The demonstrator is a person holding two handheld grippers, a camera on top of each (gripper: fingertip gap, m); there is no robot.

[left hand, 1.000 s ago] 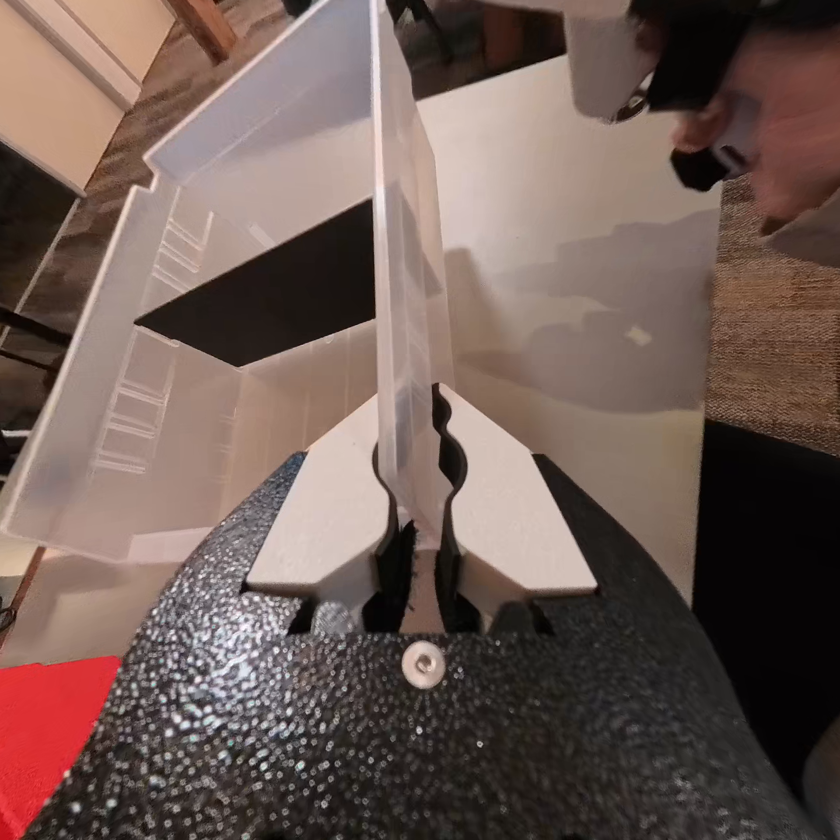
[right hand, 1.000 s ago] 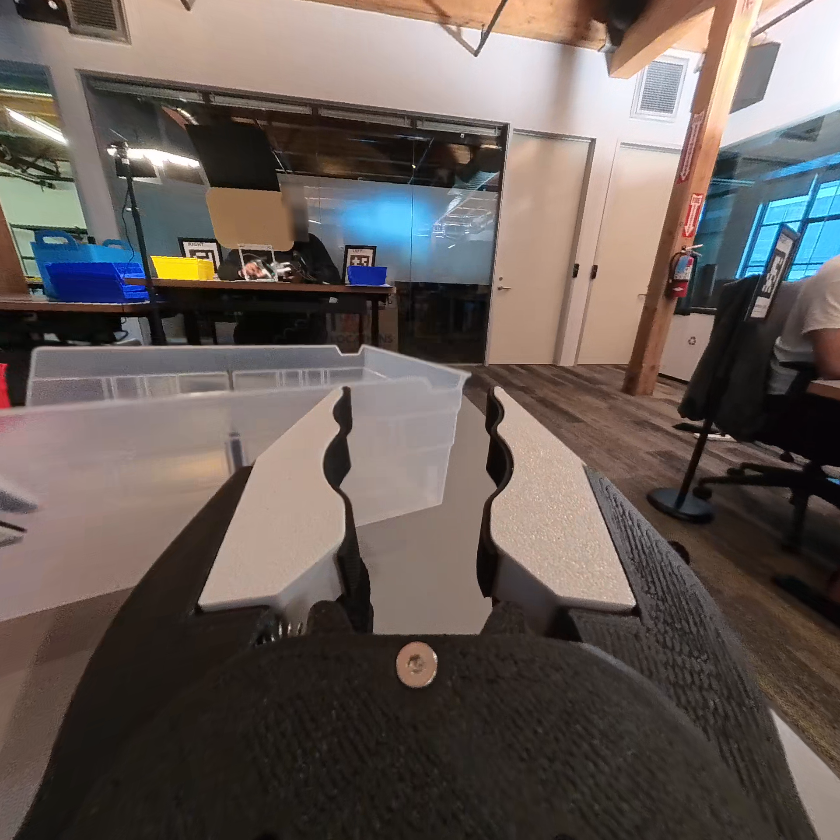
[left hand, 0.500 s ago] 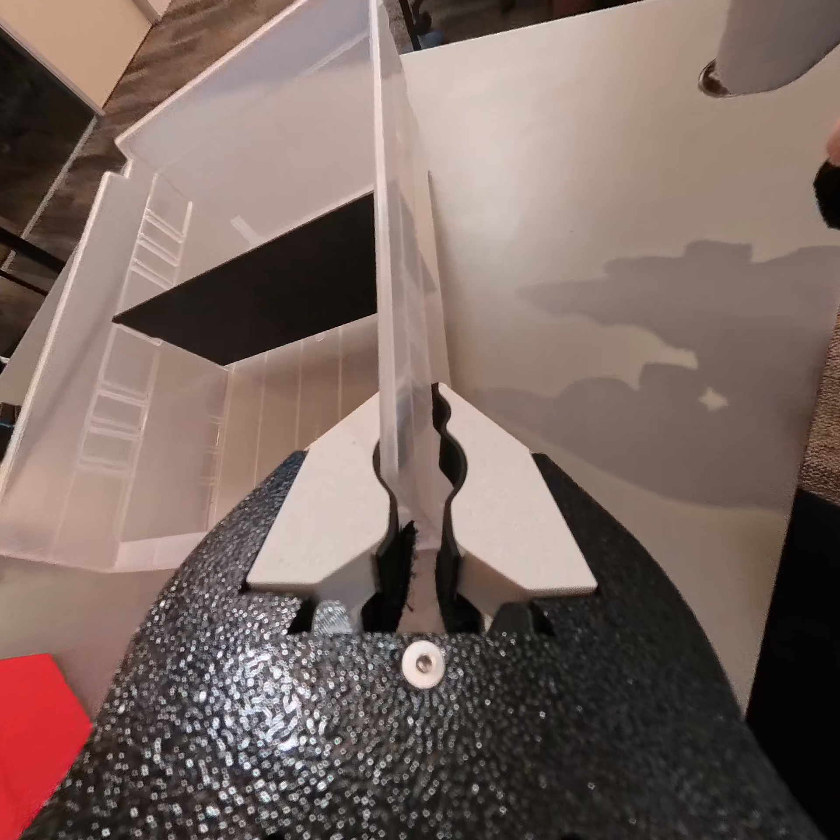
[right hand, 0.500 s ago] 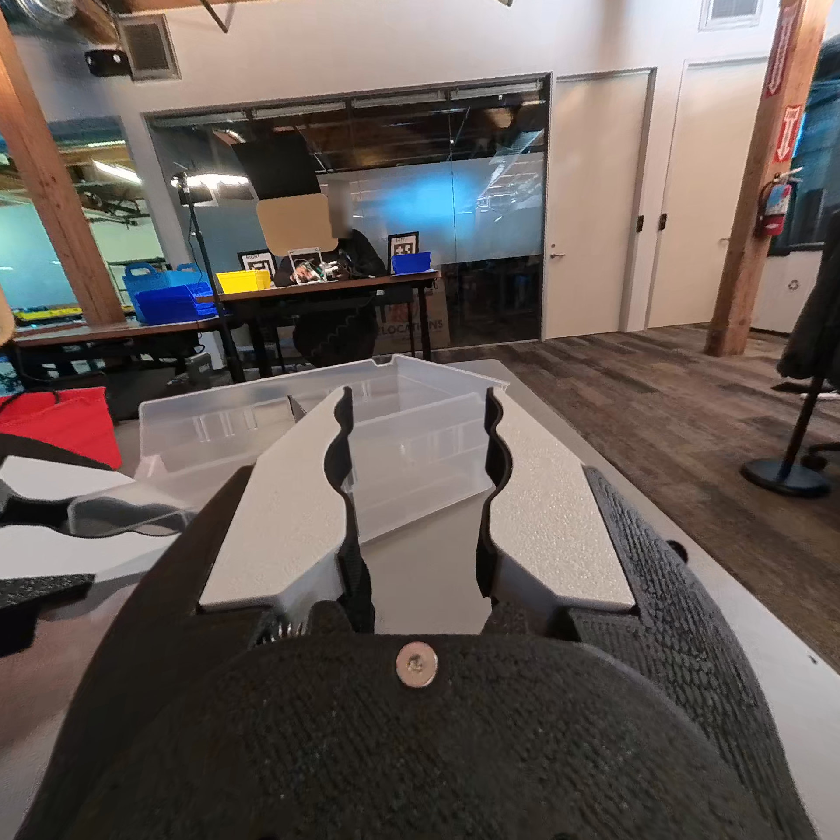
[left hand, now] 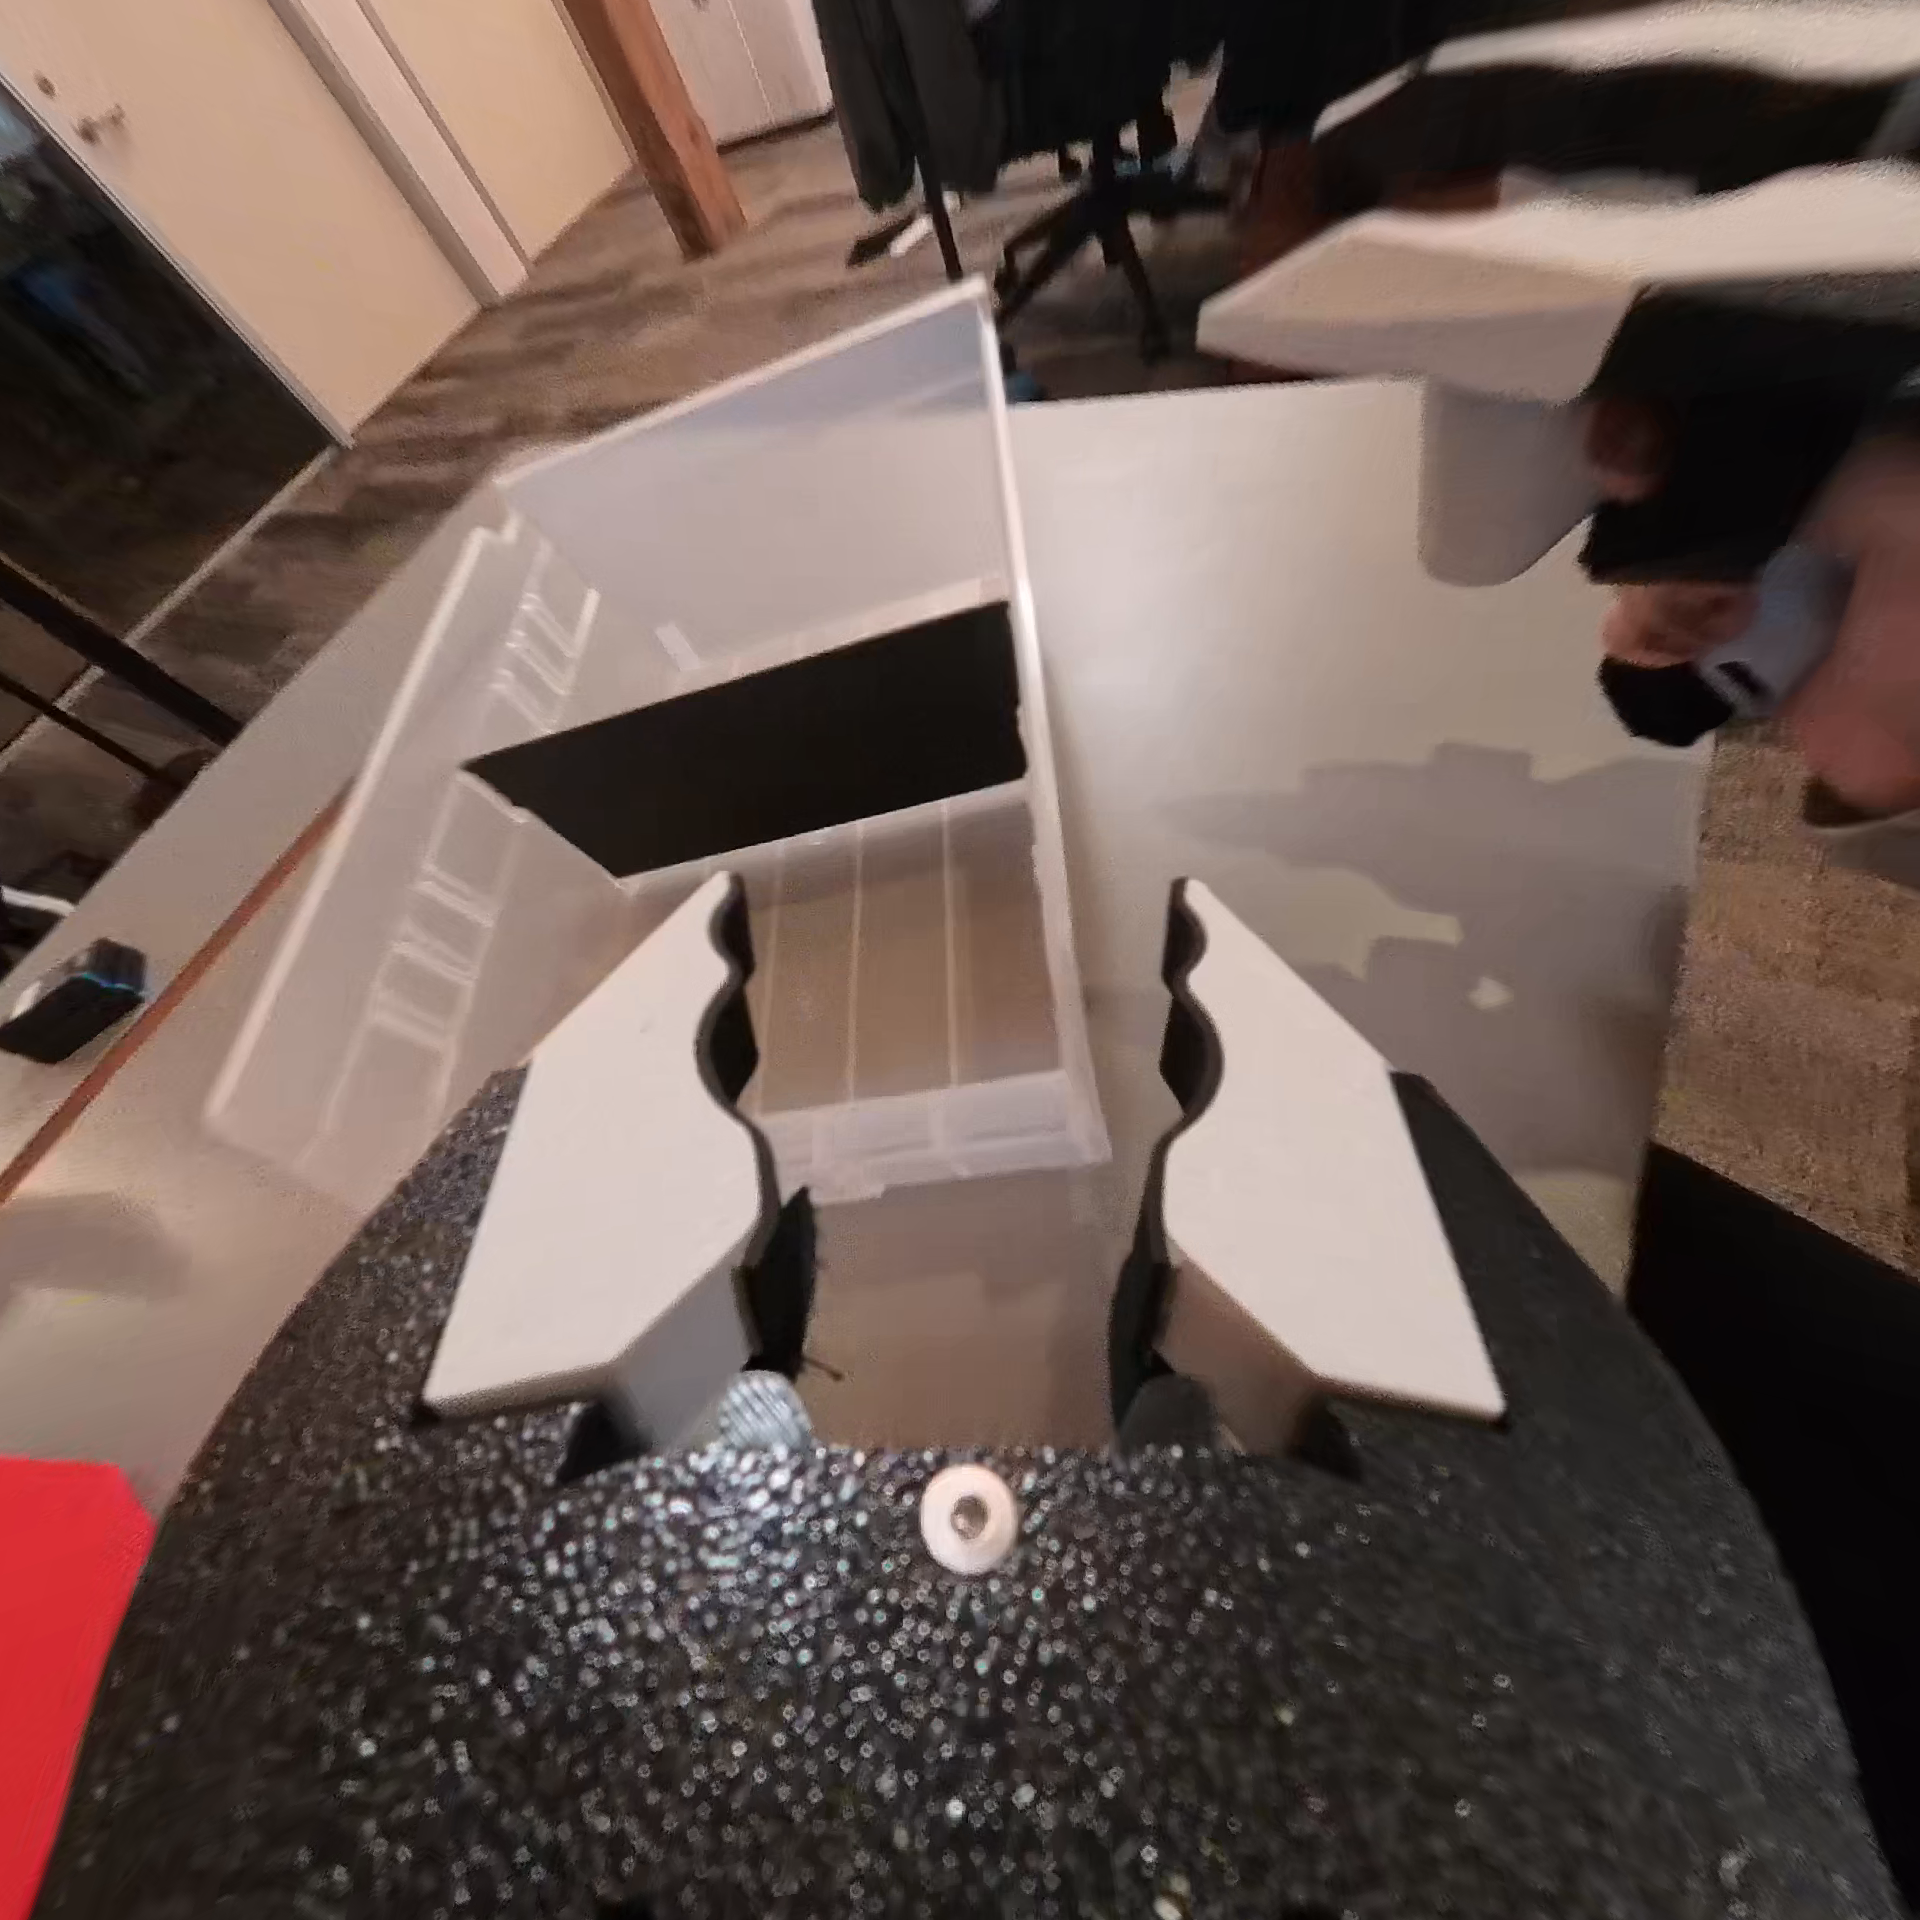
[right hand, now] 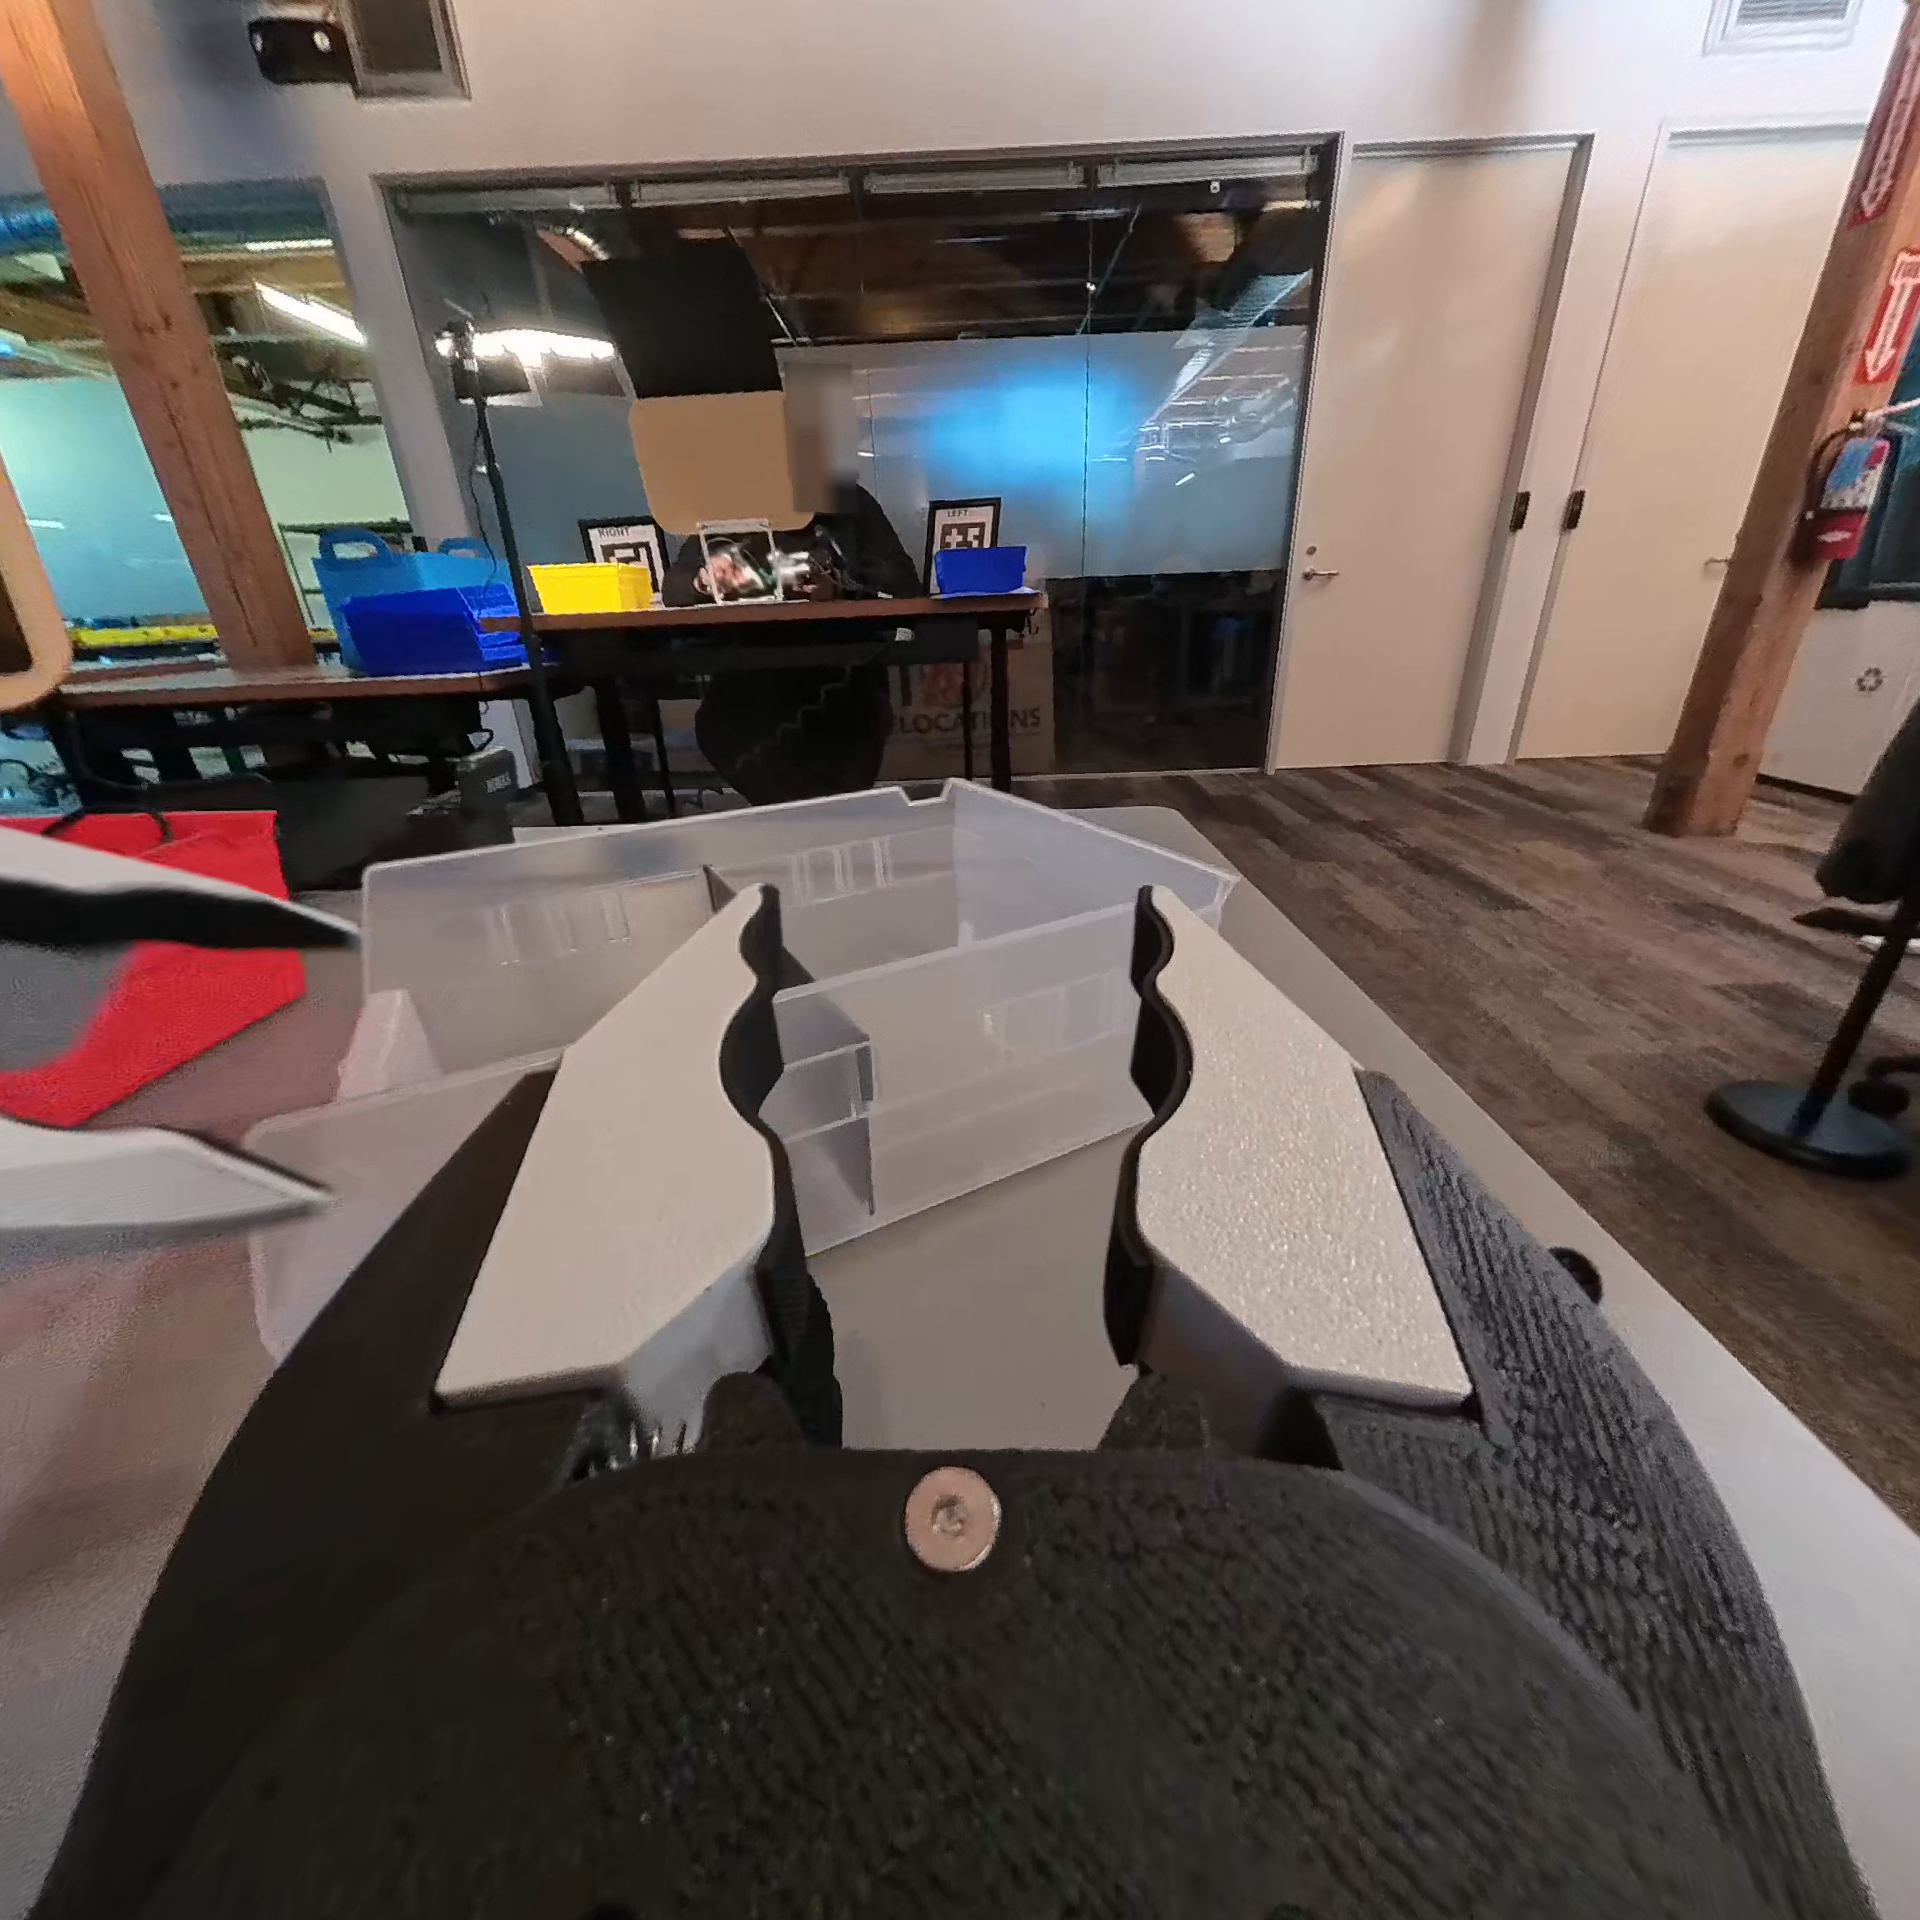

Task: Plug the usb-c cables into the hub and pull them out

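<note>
One clear bin (left hand: pixel 790 582); two grippers, left (left hand: pixel 956 914) and right (right hand: pixel 951 914), both agape

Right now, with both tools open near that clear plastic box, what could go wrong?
The clear bin sits near the far table edge; a nudge from the open left tool might push it off. The right tool, also open, hangs close overhead, so the two could collide. No cables or hub show, so the plugging task may stall.

Clear divided bin (left hand: pixel 748 520) on table (left hand: pixel 1299 623)
</note>
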